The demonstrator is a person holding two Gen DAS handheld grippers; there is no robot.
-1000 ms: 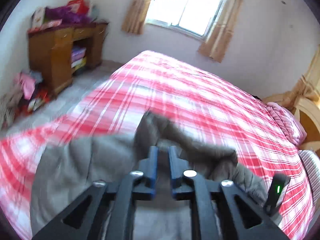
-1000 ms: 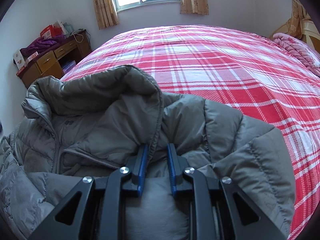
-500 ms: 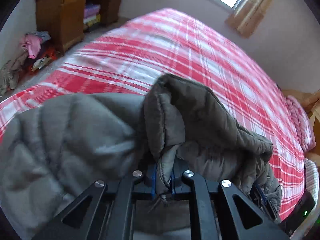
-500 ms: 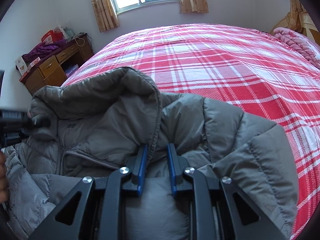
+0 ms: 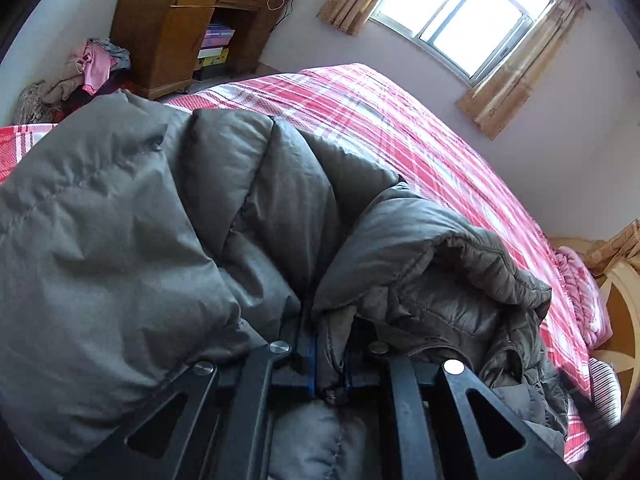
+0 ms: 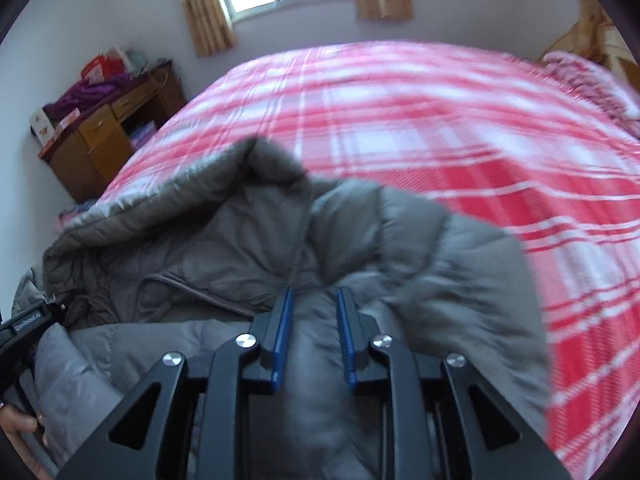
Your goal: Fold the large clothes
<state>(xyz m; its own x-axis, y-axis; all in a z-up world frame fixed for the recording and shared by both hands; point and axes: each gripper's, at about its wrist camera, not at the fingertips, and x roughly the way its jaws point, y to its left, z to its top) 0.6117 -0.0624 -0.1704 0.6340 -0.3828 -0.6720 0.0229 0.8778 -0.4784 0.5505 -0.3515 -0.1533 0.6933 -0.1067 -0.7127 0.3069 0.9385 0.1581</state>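
1. The left gripper (image 5: pixel 329 360) is pinching a fold of the grey quilted puffer jacket (image 5: pixel 168 240), which is lying on the red-and-white plaid bedspread (image 5: pixel 400 128).
2. The right gripper (image 6: pixel 312 344) is showing parted jaws with grey fabric between them, not clamped.
3. Only the right view is showing the left gripper from outside.

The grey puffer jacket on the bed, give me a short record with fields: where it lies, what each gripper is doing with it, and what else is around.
garment: grey puffer jacket, bunched, not flat
surface: red plaid bedspread
left gripper: fingers shut on a pinched edge of the jacket
right gripper: fingers apart, jacket fabric lying between them; grip unclear in the blurred view
fold state: not yet folded neatly
nearby: wooden desk by the wall, window with curtains, pink bedding at the head end
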